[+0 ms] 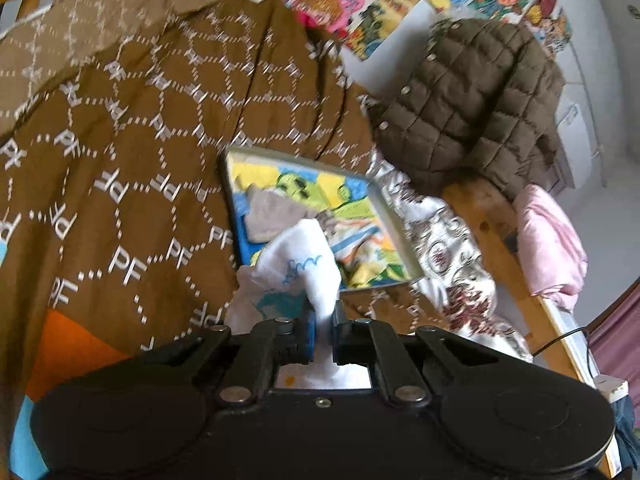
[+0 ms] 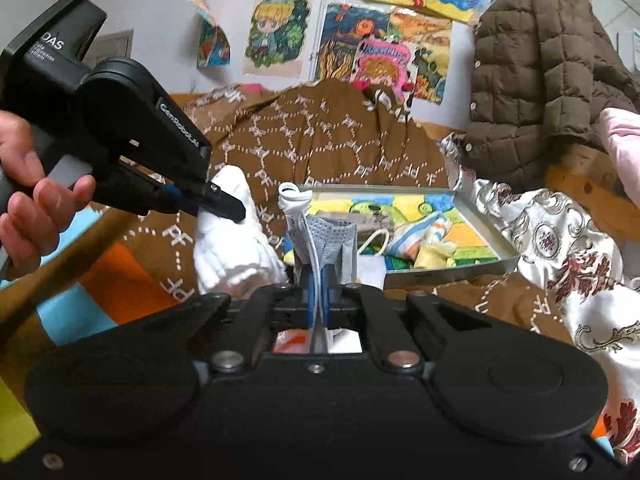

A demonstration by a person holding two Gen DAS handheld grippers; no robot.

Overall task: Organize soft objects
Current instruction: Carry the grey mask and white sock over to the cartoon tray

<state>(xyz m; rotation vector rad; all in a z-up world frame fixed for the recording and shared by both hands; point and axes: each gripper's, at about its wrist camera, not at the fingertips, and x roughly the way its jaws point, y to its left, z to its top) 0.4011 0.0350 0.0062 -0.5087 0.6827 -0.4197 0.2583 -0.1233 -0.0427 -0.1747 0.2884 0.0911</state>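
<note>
Left gripper (image 1: 323,322) clamped nearly closed on a white sock (image 1: 298,268) with blue print, bunched between the pads at 6 o'clock of the left wrist view. Just past it, toward 12 o'clock, a shallow box (image 1: 394,208) with a colourful lining on a brown patterned blanket (image 1: 120,140), a grey cloth (image 1: 274,212) lying inside.

Right gripper (image 2: 318,294) pressed fully together on a grey-and-white sock (image 2: 320,236), standing upright from the pads at centre.

Only in the right wrist view: the left gripper from outside at 9 o'clock, a hand (image 2: 28,184) wrapped round its grip, white sock hanging below its tip.

Only in the left wrist view: a pink cloth (image 1: 550,248) in full at 3 o'clock.

In both views: a quilted brown jacket (image 2: 544,76) at 1 to 2 o'clock and drawings (image 2: 276,32) on the wall at 12.
</note>
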